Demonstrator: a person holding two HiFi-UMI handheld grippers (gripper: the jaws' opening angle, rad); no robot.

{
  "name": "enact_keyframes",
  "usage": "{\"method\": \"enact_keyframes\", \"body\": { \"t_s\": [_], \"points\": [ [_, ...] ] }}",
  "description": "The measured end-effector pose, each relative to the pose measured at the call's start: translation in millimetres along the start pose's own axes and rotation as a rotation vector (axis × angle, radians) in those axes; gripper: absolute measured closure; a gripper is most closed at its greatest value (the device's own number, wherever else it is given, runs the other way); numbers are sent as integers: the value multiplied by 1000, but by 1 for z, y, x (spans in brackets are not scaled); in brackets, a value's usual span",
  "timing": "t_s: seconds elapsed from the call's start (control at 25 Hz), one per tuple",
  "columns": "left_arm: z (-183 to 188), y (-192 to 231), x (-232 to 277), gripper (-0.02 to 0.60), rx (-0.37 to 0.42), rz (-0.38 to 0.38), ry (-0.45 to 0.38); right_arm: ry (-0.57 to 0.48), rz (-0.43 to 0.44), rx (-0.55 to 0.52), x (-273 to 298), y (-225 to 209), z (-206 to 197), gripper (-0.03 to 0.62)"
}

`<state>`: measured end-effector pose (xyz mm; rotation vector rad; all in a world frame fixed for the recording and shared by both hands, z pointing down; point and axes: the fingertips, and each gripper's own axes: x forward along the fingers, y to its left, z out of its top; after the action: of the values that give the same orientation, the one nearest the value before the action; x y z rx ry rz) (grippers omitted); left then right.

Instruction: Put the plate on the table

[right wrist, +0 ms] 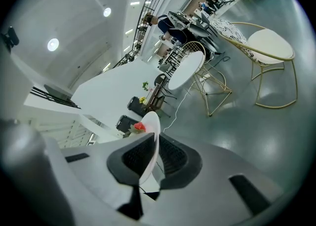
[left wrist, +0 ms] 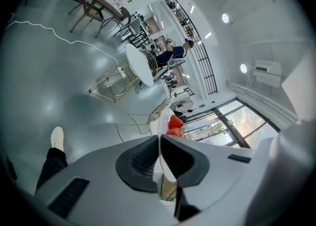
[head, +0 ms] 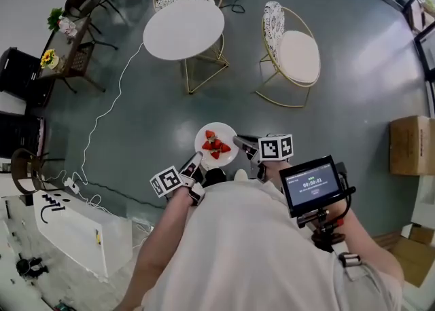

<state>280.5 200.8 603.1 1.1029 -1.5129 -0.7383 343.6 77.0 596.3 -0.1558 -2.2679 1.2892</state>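
two hand-held grippers (head: 194, 167) (head: 243, 145) clamp plate (head: 204, 137) over floor (head: 136, 113), table (head: 183, 28) ahead.

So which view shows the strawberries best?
The head view: it looks down on the strawberries, all lying on the plate. Both gripper views see the plate edge-on, so only one or two berries peek over it.

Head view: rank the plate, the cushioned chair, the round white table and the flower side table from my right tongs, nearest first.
1. plate: gripped by the right tongs, just to their left.
2. cushioned chair: ahead, slightly right.
3. round white table: ahead, to the left.
4. flower side table: far left.
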Motion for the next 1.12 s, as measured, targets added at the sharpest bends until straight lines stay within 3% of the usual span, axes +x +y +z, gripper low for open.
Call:
{"method": "enact_keyframes", "body": {
  "t_s": [0.8,0.92,1.12],
  "points": [
    [9,2,-15,561,22,28,-7,43,10,19,13,11,-5,571],
    [36,6,8,561,14,29,-9,64,-52,-18,24,-8,23,571],
    [83,29,14,561,10,44,-16,77,-56,-8,75,-18,43,571]
  ]
}}
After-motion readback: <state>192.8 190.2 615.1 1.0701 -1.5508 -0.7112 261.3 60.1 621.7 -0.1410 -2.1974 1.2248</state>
